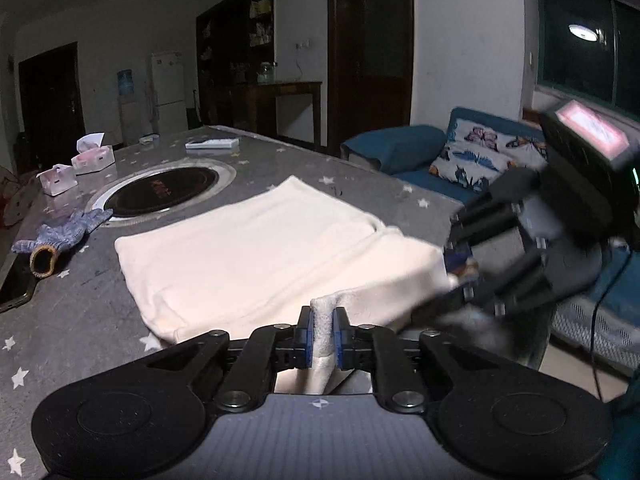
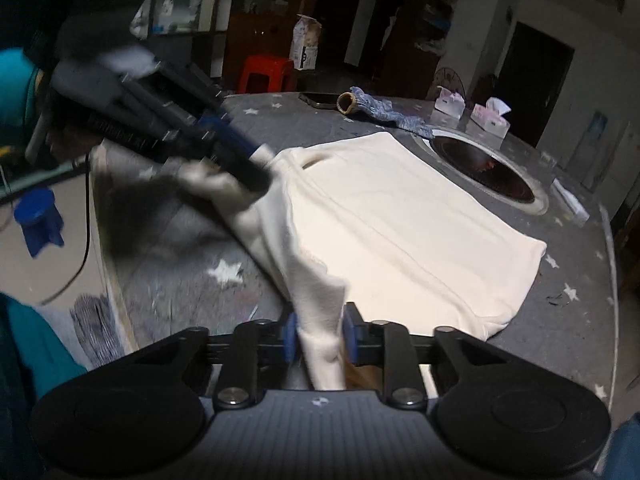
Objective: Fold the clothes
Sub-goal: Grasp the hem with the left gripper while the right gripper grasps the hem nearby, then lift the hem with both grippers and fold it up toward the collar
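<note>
A cream garment (image 1: 256, 248) lies partly folded on the grey star-patterned table (image 1: 80, 320). My left gripper (image 1: 322, 332) is shut on a bunched near edge of the cream garment, lifted slightly off the table. In the left wrist view my right gripper (image 1: 460, 264) is blurred at the right, pinching the garment's other near corner. In the right wrist view my right gripper (image 2: 319, 334) is shut on a raised fold of the garment (image 2: 400, 220). Across from it, my left gripper (image 2: 256, 160) holds the opposite corner, and the cloth sags between the two.
A round black cooktop (image 1: 162, 192) is set into the table beyond the garment. A knitted grey glove (image 1: 60, 236), a dark phone (image 2: 320, 99), tissue packs (image 1: 92, 156) and a white remote (image 1: 212, 144) lie around it. A blue sofa (image 1: 460, 152) stands past the table's right edge.
</note>
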